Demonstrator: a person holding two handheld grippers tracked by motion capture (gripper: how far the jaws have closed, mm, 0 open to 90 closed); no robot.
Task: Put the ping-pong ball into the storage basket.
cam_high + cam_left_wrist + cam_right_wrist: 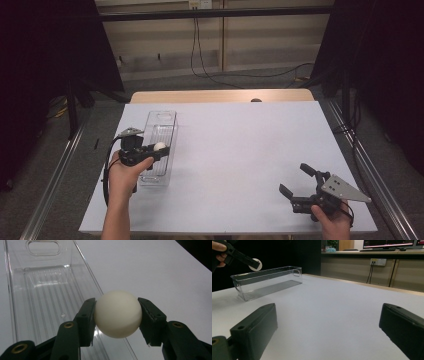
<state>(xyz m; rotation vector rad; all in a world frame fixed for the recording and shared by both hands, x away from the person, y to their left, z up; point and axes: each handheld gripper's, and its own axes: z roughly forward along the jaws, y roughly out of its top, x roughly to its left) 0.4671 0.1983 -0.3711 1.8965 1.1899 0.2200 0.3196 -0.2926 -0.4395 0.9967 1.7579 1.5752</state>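
A white ball (pixel 117 313) is clamped between the two black jaws of my left gripper (pixel 159 148). It hangs over the right rim of a clear plastic bin (pixel 159 145) at the table's left; the ball (pixel 159 146) looks small and pale from above. In the right gripper view the ball (pixel 256 264) and bin (pixel 265 281) sit far off at the upper left. My right gripper (pixel 297 179) rests near the table's front right corner, jaws wide apart with nothing between them.
The table (pixel 240 150) is covered by a white sheet, with a wooden strip (pixel 220 95) along its far edge. Cables (pixel 200 60) hang down the back wall. Metal rails (pixel 55 175) run along both sides of the table.
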